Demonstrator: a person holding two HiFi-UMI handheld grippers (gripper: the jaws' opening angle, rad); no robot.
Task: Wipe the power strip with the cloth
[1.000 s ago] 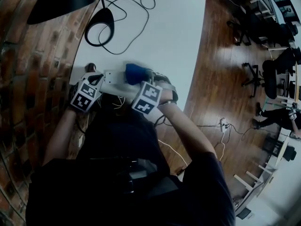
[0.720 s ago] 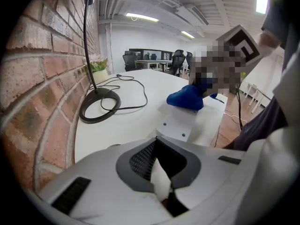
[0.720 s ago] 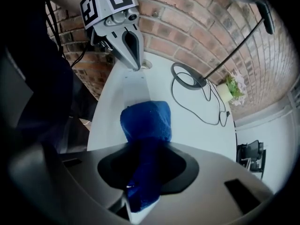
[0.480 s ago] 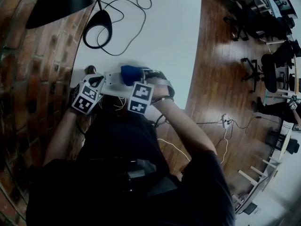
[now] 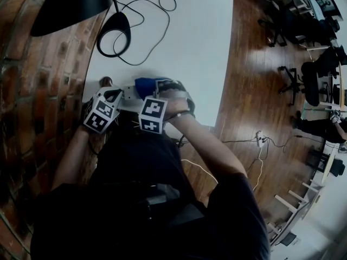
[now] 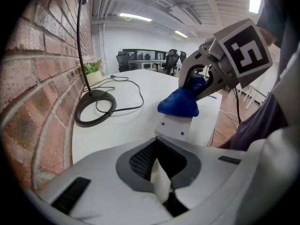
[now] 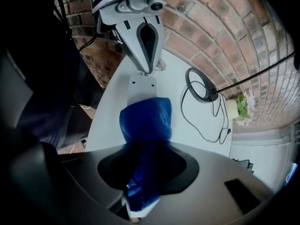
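Observation:
The white power strip (image 5: 128,92) lies near the table's left edge, by the brick wall. In the left gripper view, my left gripper (image 6: 164,191) is shut on the strip's near end, and the rest of the power strip (image 6: 174,125) runs away from me. The right gripper (image 7: 136,196) is shut on a blue cloth (image 7: 145,118) that hangs bunched from its jaws. This cloth (image 6: 180,104) rests on top of the strip, a short way from the left gripper (image 7: 148,67). In the head view the cloth (image 5: 144,84) sits just beyond the two marker cubes.
A black lamp base (image 5: 114,33) with a looping black cable (image 5: 154,15) stands further back on the white table (image 5: 190,53). The brick wall (image 5: 38,91) borders the table's left side. A small potted plant (image 6: 93,71) stands by the wall. Wooden floor (image 5: 255,91) lies to the right.
The right gripper has slid the blue cloth left along the strip, closer to the left gripper, and its wrist has rolled. The left gripper has kept its hold in place.

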